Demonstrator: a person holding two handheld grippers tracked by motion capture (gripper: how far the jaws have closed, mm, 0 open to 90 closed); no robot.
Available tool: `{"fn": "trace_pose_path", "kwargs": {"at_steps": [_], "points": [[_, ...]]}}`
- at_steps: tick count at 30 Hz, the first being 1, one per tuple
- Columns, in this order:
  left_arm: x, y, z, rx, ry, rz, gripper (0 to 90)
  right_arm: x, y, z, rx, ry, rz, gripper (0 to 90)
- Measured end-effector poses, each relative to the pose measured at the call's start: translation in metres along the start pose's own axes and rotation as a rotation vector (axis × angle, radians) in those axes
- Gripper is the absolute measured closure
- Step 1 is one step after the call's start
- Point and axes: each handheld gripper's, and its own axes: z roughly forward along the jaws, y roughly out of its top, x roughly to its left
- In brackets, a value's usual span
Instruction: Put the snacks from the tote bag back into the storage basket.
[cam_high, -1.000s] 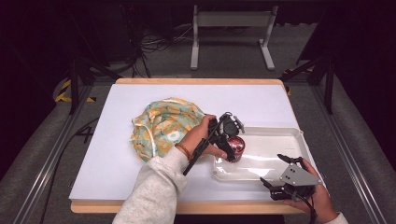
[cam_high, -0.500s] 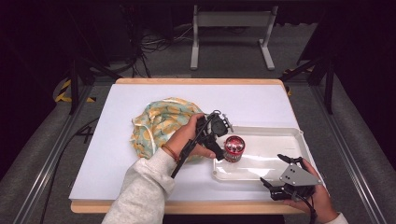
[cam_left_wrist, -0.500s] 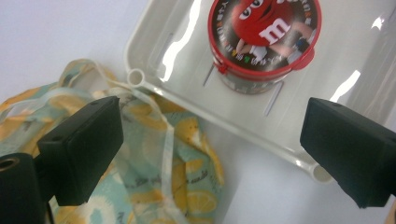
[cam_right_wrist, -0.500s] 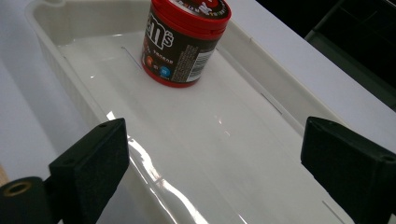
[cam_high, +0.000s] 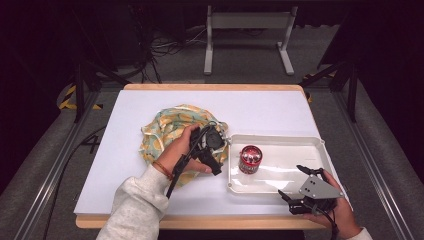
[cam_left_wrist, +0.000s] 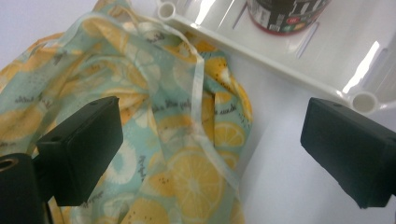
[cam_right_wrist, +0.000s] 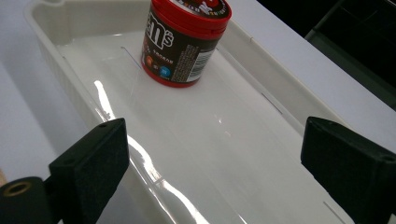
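A cloth with a lemon print (cam_high: 167, 132) lies crumpled on the white table, left of a white tray (cam_high: 280, 138). A red-lidded candy jar (cam_high: 250, 159) stands upright in the tray's left end. My left gripper (cam_high: 212, 156) hovers over the cloth's right edge, open, nothing between its pads. In the left gripper view the cloth (cam_left_wrist: 154, 140) lies under the open left gripper (cam_left_wrist: 215, 140), with the tray rim (cam_left_wrist: 280, 60) beyond. My right gripper (cam_high: 295, 183) is open at the tray's front right. The right gripper view has the right gripper (cam_right_wrist: 219, 163) over the tray floor, the jar (cam_right_wrist: 184, 39) ahead.
The tray wall (cam_right_wrist: 56, 51) runs along the left of the right gripper view. White table surface (cam_high: 110, 165) lies left of the cloth, and its wooden front edge (cam_high: 210, 222) is near the person's sleeve (cam_high: 132, 205). Dark floor, cables and a metal stand sit behind the table.
My left gripper has drawn back leftward from the jar in the tray to above the cloth's right edge. The jar stays standing in the tray. The right gripper has not moved.
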Motion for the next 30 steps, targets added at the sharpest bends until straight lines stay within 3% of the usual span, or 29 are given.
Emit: {"fn": "trace_pose_path", "kwargs": {"at_steps": [12, 21, 30], "points": [[0.006, -0.032, -0.004, -0.011, 0.004, -0.011, 6.3, 0.0, 0.0, 0.001, 0.003, -0.001, 0.001, 8.3], [0.005, -0.05, -0.005, -0.022, 0.038, -0.005, 5.6, 0.0, 0.0, 0.001, 0.003, -0.001, 0.002, 8.3], [0.009, -0.071, -0.003, -0.036, 0.073, -0.045, 5.8, 0.0, 0.001, 0.002, 0.003, -0.002, 0.0, 8.3]]}}
